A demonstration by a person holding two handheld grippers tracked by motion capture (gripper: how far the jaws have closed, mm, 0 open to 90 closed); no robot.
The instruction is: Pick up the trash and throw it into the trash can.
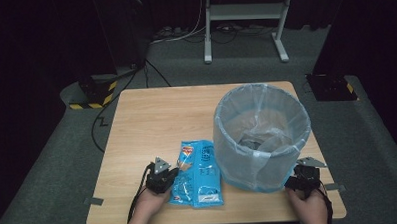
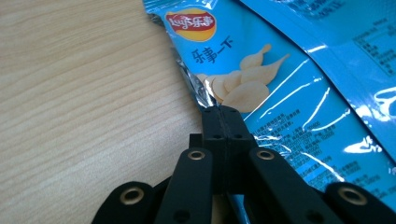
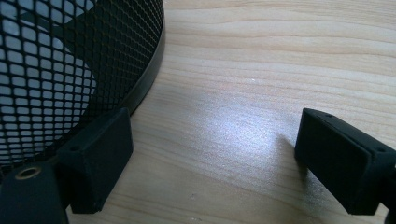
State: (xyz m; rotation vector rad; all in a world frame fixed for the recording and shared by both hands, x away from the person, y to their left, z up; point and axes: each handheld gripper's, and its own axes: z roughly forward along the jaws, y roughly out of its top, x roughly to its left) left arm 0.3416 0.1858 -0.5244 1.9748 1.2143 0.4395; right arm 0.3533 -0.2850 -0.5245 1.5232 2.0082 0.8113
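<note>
A person seated at a light wooden table [image 1: 151,118] works two handheld grippers, forearms entering from the near edge. The left gripper [image 1: 168,179], seen from above at the left edge of a blue crisp packet [image 1: 198,173], has its jaws pressed together on the packet's crinkled silver-lined edge; the left gripper view shows the jaw tips [image 2: 223,112] meeting right at that seam, with the packet [image 2: 280,88] lying flat on the wood and its red-and-yellow logo toward the far side. The packet lies near the table's front edge, just beside and touching the base of a round mesh wastebasket [image 1: 261,140] lined with a pale translucent bag. Something dark sits at the bottom of the liner, though it is too dim to identify. The right gripper [image 1: 301,181] rests at the basket's near-right side; in the right gripper view its jaws stand wide apart over bare wood, holding nothing, the left jaw just beside the black mesh wall [image 3: 70,70]. A white stand [image 1: 243,20] and cables occupy the dark floor beyond.
</note>
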